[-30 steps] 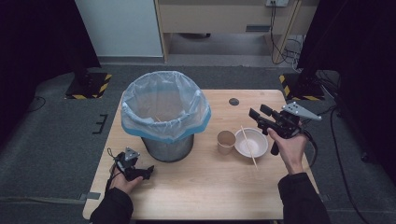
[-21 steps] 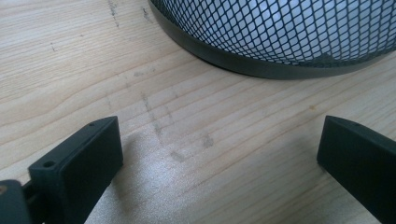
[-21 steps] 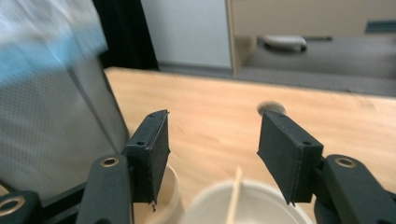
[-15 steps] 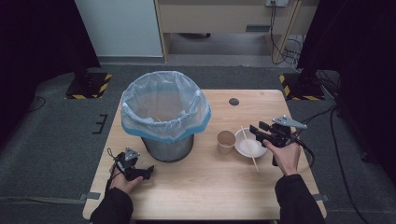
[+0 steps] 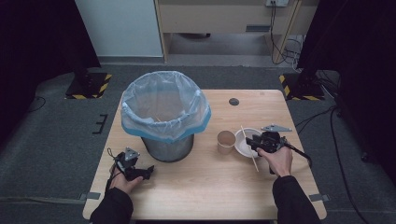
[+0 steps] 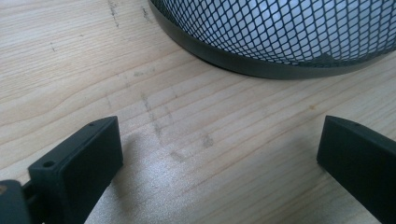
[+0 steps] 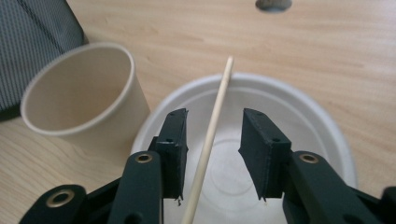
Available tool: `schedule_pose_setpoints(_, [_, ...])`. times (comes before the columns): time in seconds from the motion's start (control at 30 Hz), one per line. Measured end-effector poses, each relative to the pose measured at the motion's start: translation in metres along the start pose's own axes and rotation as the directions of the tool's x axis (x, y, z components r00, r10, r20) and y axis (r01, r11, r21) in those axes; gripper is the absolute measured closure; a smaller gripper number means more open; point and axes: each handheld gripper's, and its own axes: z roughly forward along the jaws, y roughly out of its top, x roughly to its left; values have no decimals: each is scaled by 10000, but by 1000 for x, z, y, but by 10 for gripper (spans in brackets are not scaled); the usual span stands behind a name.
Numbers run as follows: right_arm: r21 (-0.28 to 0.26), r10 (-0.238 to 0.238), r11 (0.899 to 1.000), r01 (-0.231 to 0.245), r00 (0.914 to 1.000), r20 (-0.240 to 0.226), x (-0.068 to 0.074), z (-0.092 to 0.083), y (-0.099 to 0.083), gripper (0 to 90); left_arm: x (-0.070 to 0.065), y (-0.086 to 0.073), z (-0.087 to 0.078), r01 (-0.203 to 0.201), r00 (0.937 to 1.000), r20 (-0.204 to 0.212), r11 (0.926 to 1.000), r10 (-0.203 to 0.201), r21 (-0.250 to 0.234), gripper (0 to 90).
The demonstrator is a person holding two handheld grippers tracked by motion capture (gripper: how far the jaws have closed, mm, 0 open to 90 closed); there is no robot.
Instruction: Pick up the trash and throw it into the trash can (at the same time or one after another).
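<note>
A thin wooden stick (image 7: 223, 84) lies across a white bowl (image 7: 308, 121) on the wooden table (image 5: 201, 186). My right gripper (image 7: 215, 116) is low over the bowl (image 5: 242, 140) with the stick (image 5: 252, 159) between its jaws. The jaws have just been closing, but a gap remains on both sides, so the gripper is open. A tan paper cup (image 7: 79, 93) stands upright just left of the bowl. My left gripper (image 6: 219, 154) rests open on the table in front of the mesh bin's base (image 6: 280, 37), with nothing between its jaws.
The mesh bin (image 5: 161, 112) with a blue plastic liner stands at the table's left-centre. The cup (image 5: 226, 141) sits between the bin and the bowl. A round cable hole (image 5: 234, 101) marks the far side of the table. Dark floor surrounds the table.
My right gripper has come down from above the table's right side to the bowl, its jaws narrowing around the stick. The left gripper has stayed put.
</note>
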Motion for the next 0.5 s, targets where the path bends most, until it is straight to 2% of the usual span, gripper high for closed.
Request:
schedule_pose_setpoints(0.2, [649, 67, 9979, -73, 9999, 95, 0, 7, -5, 671, 0, 0, 0, 0, 10000, 0, 10000, 0, 0, 0])
schedule_pose_setpoints(0.5, [973, 470, 9941, -484, 9988, 165, -2, 10, -7, 777, 0, 0, 0, -1, 10000, -1, 10000, 1, 1, 0])
